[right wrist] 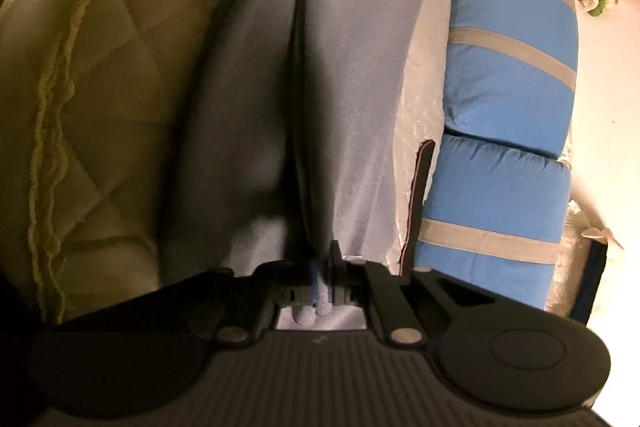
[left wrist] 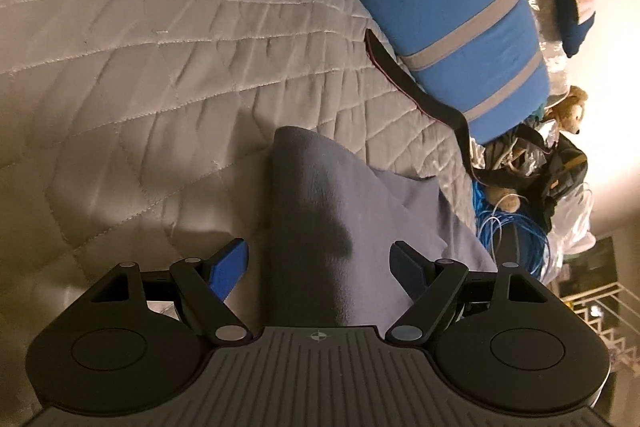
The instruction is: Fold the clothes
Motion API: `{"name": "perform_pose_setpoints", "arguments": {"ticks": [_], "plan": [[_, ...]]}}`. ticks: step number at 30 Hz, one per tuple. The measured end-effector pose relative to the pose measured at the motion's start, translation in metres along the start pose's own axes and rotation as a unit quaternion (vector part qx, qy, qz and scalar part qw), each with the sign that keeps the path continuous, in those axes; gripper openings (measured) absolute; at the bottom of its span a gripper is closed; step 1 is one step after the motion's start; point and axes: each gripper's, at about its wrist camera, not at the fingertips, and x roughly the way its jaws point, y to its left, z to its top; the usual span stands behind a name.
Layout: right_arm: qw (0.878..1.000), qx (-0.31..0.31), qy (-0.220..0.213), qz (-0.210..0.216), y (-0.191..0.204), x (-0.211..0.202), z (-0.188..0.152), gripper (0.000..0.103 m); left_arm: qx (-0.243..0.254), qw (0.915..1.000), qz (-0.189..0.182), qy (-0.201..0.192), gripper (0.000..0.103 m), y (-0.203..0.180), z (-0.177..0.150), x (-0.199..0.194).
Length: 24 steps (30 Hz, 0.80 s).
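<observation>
one grey garment (left wrist: 316,211) is spread on one quilt (left wrist: 140,67). the left gripper (left wrist: 320,267) is held wide, garment between the jaws, unpressed. the right gripper (right wrist: 322,283) is clamped on a garment fold. two blue pillows (right wrist: 508,75) are counted beside it.

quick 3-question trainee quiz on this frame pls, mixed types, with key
1. True or false: the right gripper is shut on the grey garment.
2. How do the left gripper's jaws stand? A) wide open, the grey cloth between them but not pinched B) shut on the quilt C) shut on the dark strap
3. Fill in: beside the garment on the quilted bedspread lies a blue pillow with ___ stripes.

Key: 1 true; 2 A; 3 grey
</observation>
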Motion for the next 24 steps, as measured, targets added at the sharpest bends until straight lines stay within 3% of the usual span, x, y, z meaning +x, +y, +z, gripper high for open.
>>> {"name": "perform_pose_setpoints", "arguments": {"ticks": [13, 24], "plan": [[0.999, 0.008, 0.025, 0.024, -0.007, -0.006, -0.02, 0.004, 0.008, 0.9994, 0.018, 0.027, 0.077, -0.014, 0.006, 0.012], [0.998, 0.016, 0.039, 0.045, -0.009, 0.003, -0.021, 0.004, -0.02, 0.9981, -0.045, 0.038, 0.071, 0.003, 0.009, 0.025]]}}
